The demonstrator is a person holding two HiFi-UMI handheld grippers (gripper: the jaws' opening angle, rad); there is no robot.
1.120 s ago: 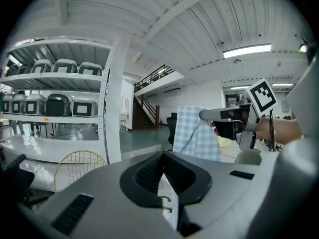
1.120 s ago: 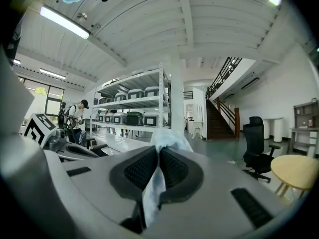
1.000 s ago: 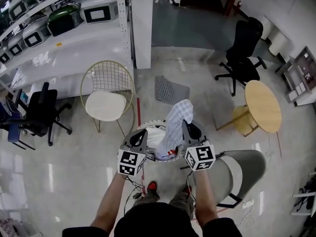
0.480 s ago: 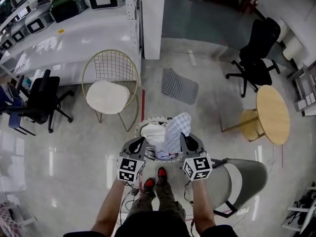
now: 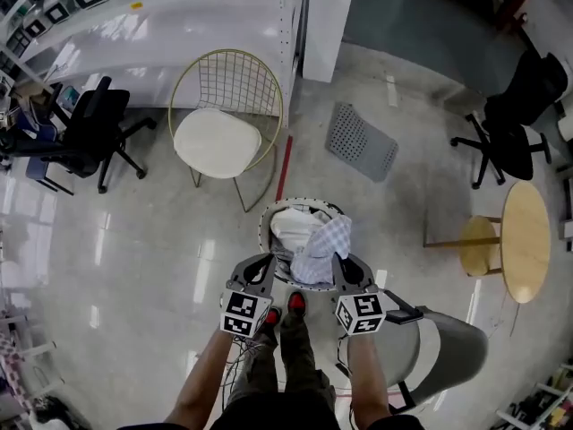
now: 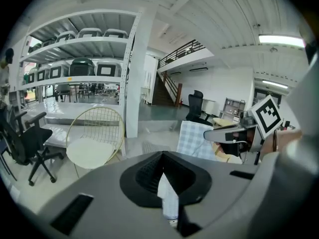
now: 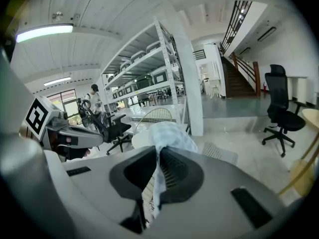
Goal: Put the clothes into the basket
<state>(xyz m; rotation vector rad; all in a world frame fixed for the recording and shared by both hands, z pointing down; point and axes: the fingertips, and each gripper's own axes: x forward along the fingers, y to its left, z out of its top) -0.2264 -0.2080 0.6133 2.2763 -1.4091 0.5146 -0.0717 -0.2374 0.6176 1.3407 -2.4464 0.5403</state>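
Observation:
A pale blue checked cloth [image 5: 324, 245] hangs bunched over the near right side of the round white basket [image 5: 269, 219], which holds other light clothes. My left gripper [image 5: 265, 264] and right gripper [image 5: 343, 263] flank it just above the basket's near rim. In the right gripper view the jaws are shut on the checked cloth [image 7: 155, 180], which rises in a fold beyond them. In the left gripper view the jaws are shut on a thin strip of the same cloth [image 6: 168, 195], and the cloth's body [image 6: 195, 139] shows by the right gripper [image 6: 230, 132].
A gold wire chair with a white cushion [image 5: 219, 137] stands beyond the basket. A grey perforated panel [image 5: 361, 141] lies on the floor. A grey chair [image 5: 439, 348] is close at my right, with a round wooden table [image 5: 525, 240] further right. Black office chairs [image 5: 85, 133] stand at the sides.
Both grippers have sunk together with the checked cloth, which hung tall above the basket and now lies bunched low at its near rim. The head view has tilted further down.

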